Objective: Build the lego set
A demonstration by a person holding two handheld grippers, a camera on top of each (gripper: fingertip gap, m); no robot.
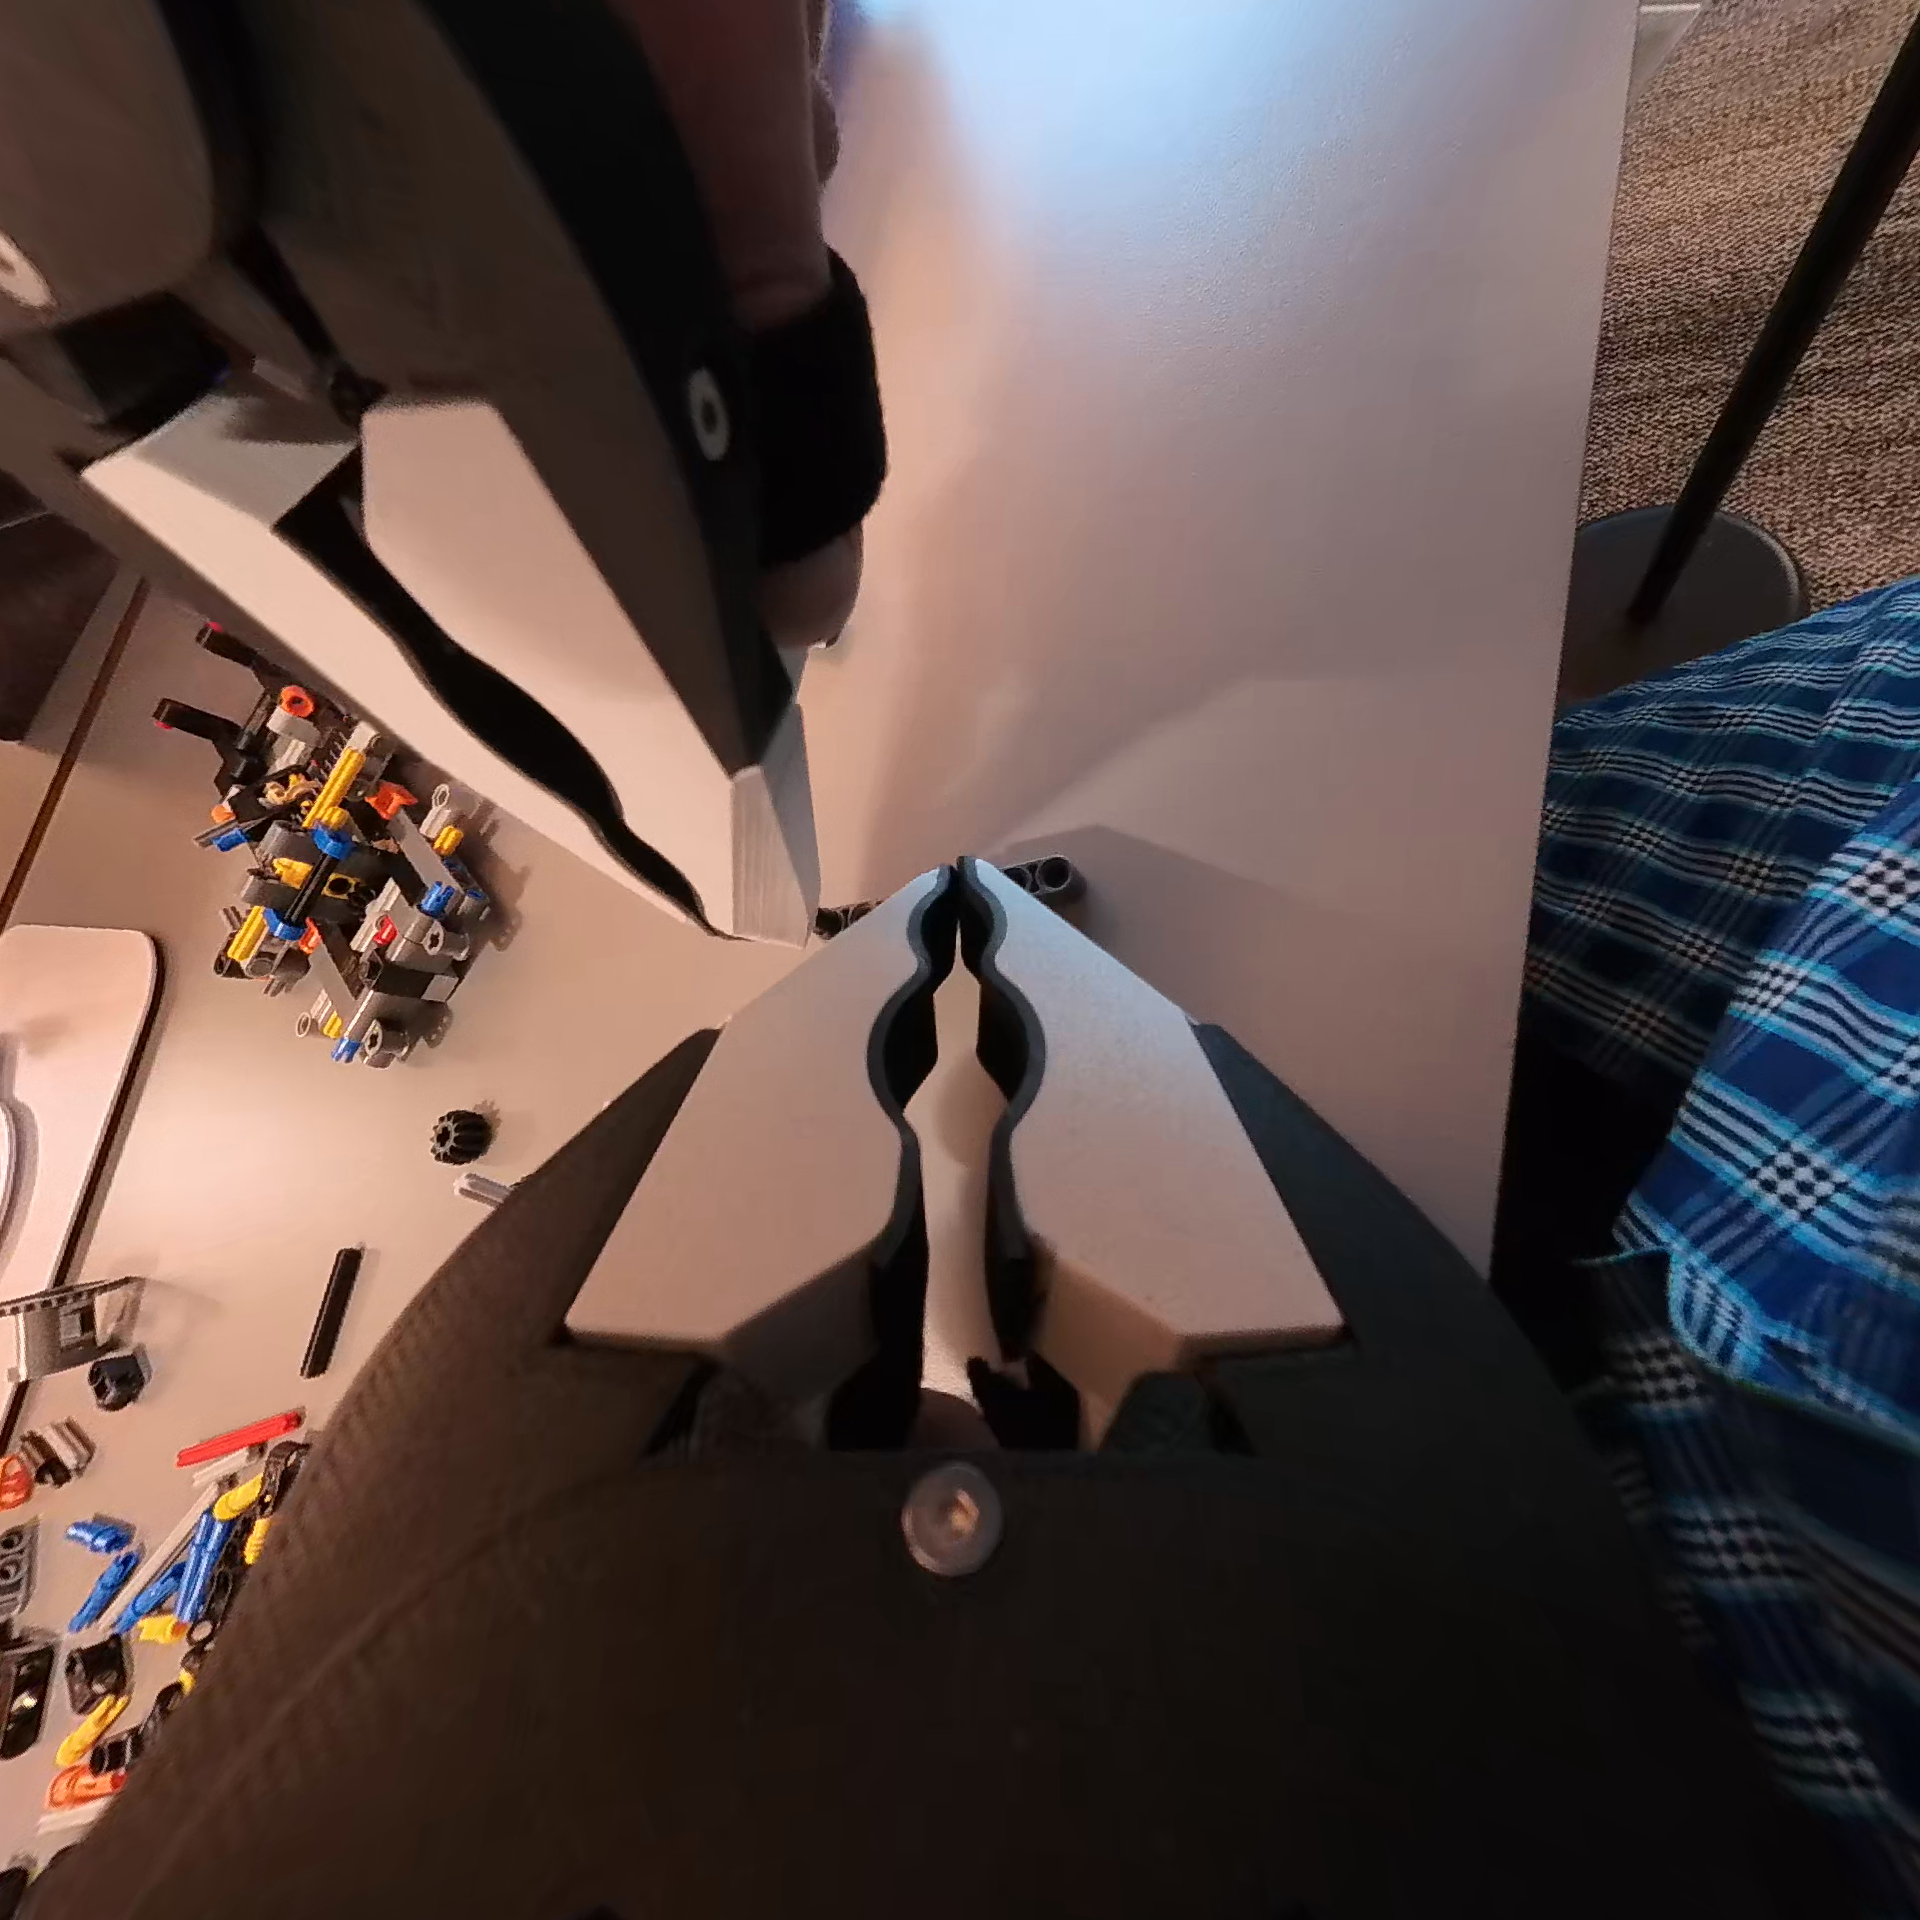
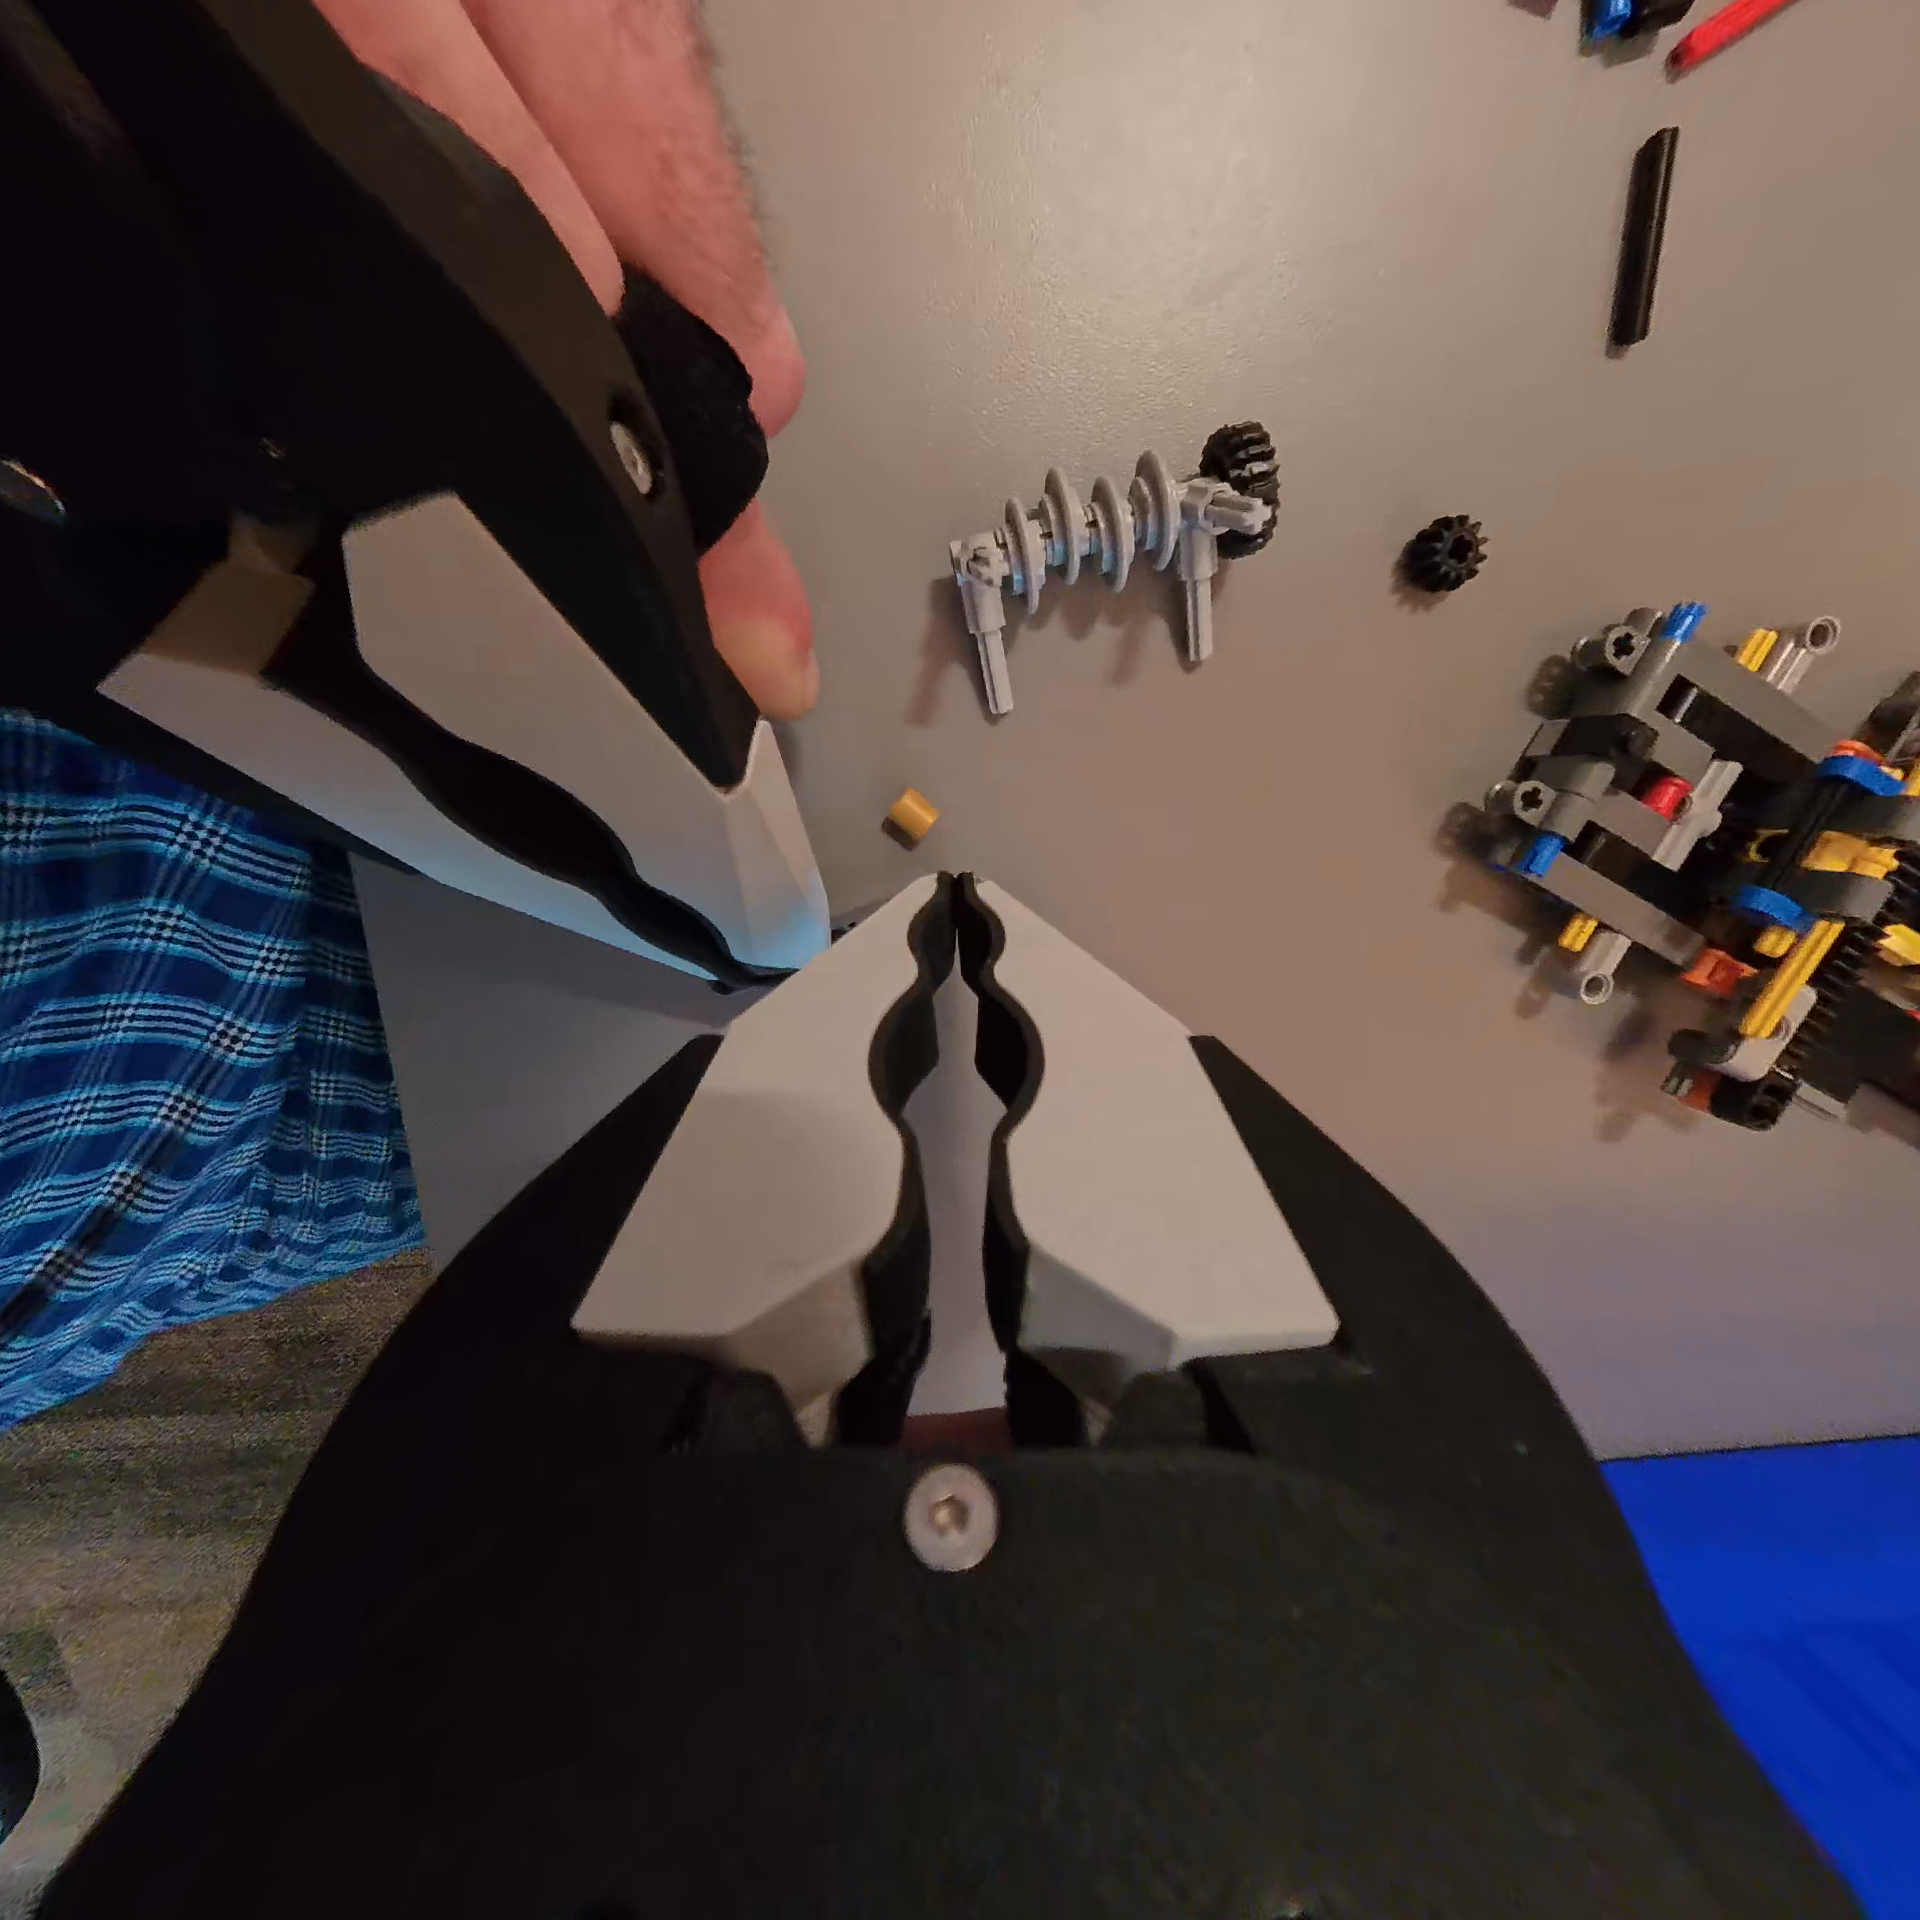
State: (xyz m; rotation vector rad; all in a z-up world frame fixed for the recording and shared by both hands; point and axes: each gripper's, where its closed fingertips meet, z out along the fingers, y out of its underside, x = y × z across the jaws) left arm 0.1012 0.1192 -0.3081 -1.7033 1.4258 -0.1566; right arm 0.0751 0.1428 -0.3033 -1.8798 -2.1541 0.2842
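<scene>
Left tongs [image 1: 957, 868] and right tongs [image 2: 957, 881] closed, tips nearly meeting.

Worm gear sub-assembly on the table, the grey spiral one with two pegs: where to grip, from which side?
Judgement: grip the worm gear assembly across an end connector, near the bare end, not the black gear end. Come from above, jaws across the axle's line. The spiral discs are rounded and likely slip; the two pegs lie flat on the grey table.
</scene>
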